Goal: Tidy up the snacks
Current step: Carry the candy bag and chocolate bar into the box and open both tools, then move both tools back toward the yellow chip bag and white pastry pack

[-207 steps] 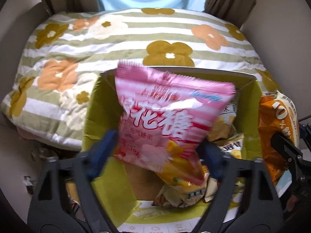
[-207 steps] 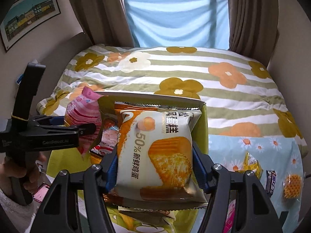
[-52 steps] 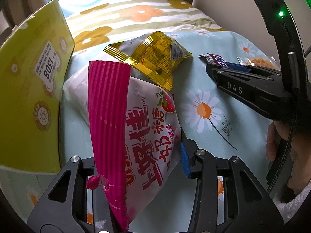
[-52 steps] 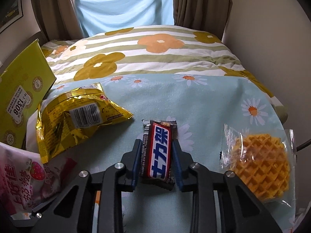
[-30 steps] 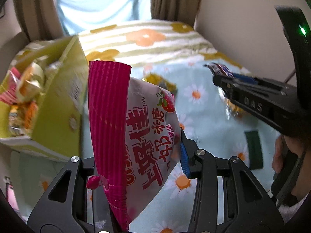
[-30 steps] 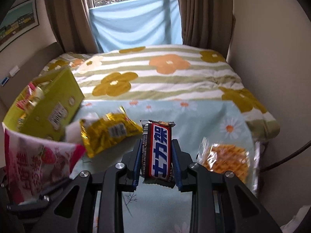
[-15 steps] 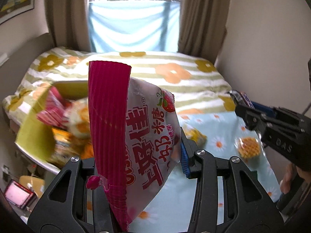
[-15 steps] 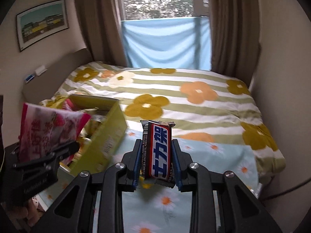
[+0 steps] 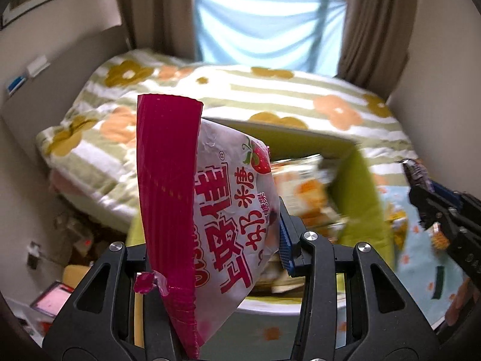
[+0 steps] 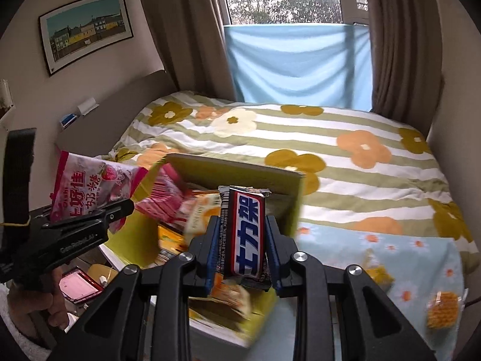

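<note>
We see left gripper [image 9: 210, 240] pinching pink strawberry bag [image 9: 210, 210] above yellow-green box [image 10: 240, 177]; right gripper [image 10: 242, 255] pinching chocolate bar [image 10: 243, 234], white Chinese lettering on blue, over same box.

Left gripper [image 9: 210, 240]: we have carried the pink strawberry snack bag [image 9: 216, 210] from above the daisy sheet [image 10: 390, 240] to above the green box [image 9: 357, 204].
Right gripper [image 10: 242, 240]: we have brought the chocolate bar [image 10: 245, 234] off the sheet to over the box as well.
Box: about seven seconds ago each gripper held a different packet here (a pink bag and a cake pack).
Yellow packet [image 10: 375, 270] and waffle [image 10: 443, 308]: now well off to the right, on the sheet.
</note>
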The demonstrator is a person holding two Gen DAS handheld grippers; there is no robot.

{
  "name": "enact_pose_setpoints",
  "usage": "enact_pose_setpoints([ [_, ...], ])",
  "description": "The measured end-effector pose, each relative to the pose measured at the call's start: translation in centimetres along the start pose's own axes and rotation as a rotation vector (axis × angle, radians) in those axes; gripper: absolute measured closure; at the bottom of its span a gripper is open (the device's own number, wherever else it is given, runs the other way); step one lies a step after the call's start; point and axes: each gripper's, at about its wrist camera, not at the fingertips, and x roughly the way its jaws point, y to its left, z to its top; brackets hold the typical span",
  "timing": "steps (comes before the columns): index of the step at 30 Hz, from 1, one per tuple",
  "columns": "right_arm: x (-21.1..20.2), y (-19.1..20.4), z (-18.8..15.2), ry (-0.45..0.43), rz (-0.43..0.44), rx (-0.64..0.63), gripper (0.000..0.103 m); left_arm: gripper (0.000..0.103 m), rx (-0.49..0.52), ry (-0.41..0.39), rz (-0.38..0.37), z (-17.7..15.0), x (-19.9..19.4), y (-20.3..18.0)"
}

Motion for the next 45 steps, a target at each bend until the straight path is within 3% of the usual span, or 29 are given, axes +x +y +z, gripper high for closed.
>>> enact_pose_setpoints([
  [5,3.2,2.9,0.1,0.039,-0.006,0.029,0.077,0.065,0.003,0.073,-0.001,-0.1,3.0,4.5],
  [9,4.4,3.9,-0.3,0.069,-0.026,0.052,0.077,0.062,0.053,0.111,-0.027,-0.2,5.0,5.3],
  [10,4.7,4.1,-0.4,0.078,-0.036,0.054,0.077,0.052,0.064,0.119,-0.042,-0.3,5.0,4.9],
  [11,4.9,4.2,-0.5,0.085,-0.040,0.056,0.077,0.026,0.078,0.128,-0.065,-0.4,5.2,4.7],
  [13,5.2,4.1,-0.8,0.105,-0.050,0.056,0.077,0.000,0.092,0.097,-0.069,-0.8,4.6,4.2],
  [17,5.7,4.1,-1.5,0.129,-0.051,0.035,0.077,0.000,0.136,0.078,-0.061,-1.0,4.0,3.2],
  [27,6.7,5.6,-2.8,0.161,0.028,0.002,0.075,0.000,0.125,0.110,-0.038,-1.3,4.2,3.9],
  [28,6.7,6.0,-2.9,0.169,0.031,-0.018,0.071,0.000,0.119,0.109,-0.038,-1.3,4.1,3.9],
  [29,6.7,6.4,-3.1,0.167,0.020,-0.041,0.046,0.000,0.114,0.107,-0.041,-1.3,4.0,3.9],
  [30,6.6,6.6,-3.2,0.157,0.009,-0.059,0.012,0.000,0.108,0.105,-0.044,-1.4,3.9,4.0],
  [31,6.4,6.8,-3.4,0.143,0.007,-0.073,0.001,0.000,0.103,0.106,-0.047,-1.4,3.8,4.1],
  [39,5.1,5.8,-3.8,0.118,0.008,-0.069,0.000,0.000,0.106,0.111,-0.051,-2.0,3.0,3.9],
  [45,4.5,5.6,-3.9,0.149,-0.018,-0.059,0.000,0.000,0.109,0.111,-0.074,-2.3,2.3,3.7],
])
